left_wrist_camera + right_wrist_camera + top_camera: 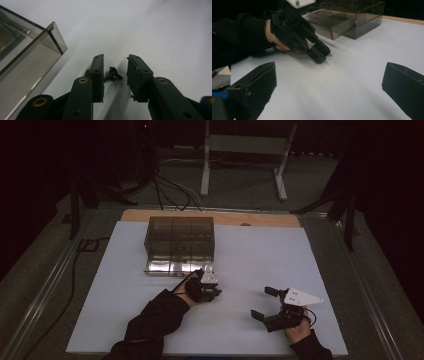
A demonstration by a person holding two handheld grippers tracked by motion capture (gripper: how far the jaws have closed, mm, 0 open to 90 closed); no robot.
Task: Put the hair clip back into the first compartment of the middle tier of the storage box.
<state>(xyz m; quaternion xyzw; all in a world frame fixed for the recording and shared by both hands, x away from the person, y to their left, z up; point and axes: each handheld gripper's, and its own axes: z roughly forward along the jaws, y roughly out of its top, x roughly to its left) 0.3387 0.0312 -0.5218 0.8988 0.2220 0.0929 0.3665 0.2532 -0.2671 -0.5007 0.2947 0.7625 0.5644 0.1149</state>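
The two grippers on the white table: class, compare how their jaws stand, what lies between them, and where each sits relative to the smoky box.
The left gripper has its jaws drawn near together around a small black clip; the right gripper has wide jaws with bare table between. The left gripper is beside the smoky box; the right gripper is well away from it. Both are black and hand-held.

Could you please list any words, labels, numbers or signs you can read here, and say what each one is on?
None can be read: no writing shows on the smoky clear drawer box, the white table sheet, the left tongs, the small black thing between them, or the right tongs.
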